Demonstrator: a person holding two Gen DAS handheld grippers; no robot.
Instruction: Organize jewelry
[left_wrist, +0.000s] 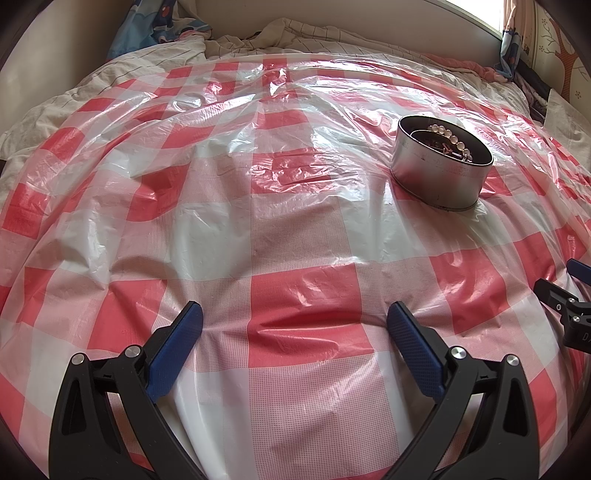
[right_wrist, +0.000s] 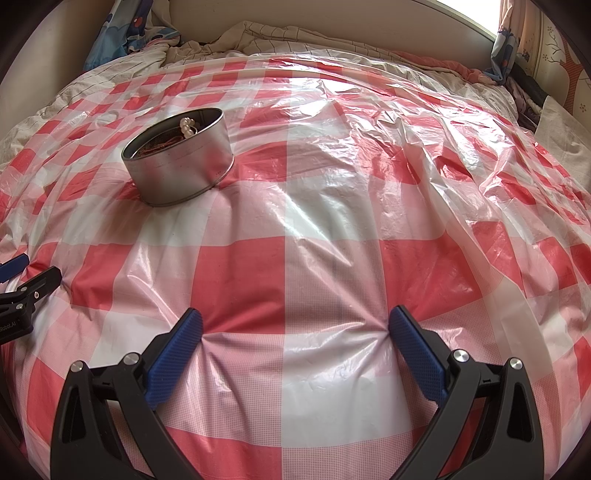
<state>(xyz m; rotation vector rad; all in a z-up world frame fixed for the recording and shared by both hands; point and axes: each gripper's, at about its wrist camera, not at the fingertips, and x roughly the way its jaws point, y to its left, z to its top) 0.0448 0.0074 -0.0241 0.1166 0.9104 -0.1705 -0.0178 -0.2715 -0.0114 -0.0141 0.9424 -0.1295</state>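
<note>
The round metal tin (left_wrist: 441, 173) stands upright on the red-and-white checked plastic sheet (left_wrist: 258, 229) that covers the bed, at about two o'clock in the left wrist view and at about ten o'clock in the right wrist view. It is open-topped, with no lid in view. Inside lie a string of pearl beads (left_wrist: 448, 138) and some darker pieces, possibly cord, too small to identify. No loose jewelry shows anywhere on the sheet. The left claw (left_wrist: 295, 321) is spread wide and holds nothing; its blue pads (left_wrist: 177, 347) rest on or just above the sheet, well apart from the tin. The right claw (right_wrist: 295, 328) is likewise wide open and empty, its tips pressing creases into the plastic. Judgement: the work stands either at its start or at its end, and the frames do not settle which. If sorting remains, the next move calls for one claw to steady the tin wall while the other reaches over the rim for the beads.
</note>
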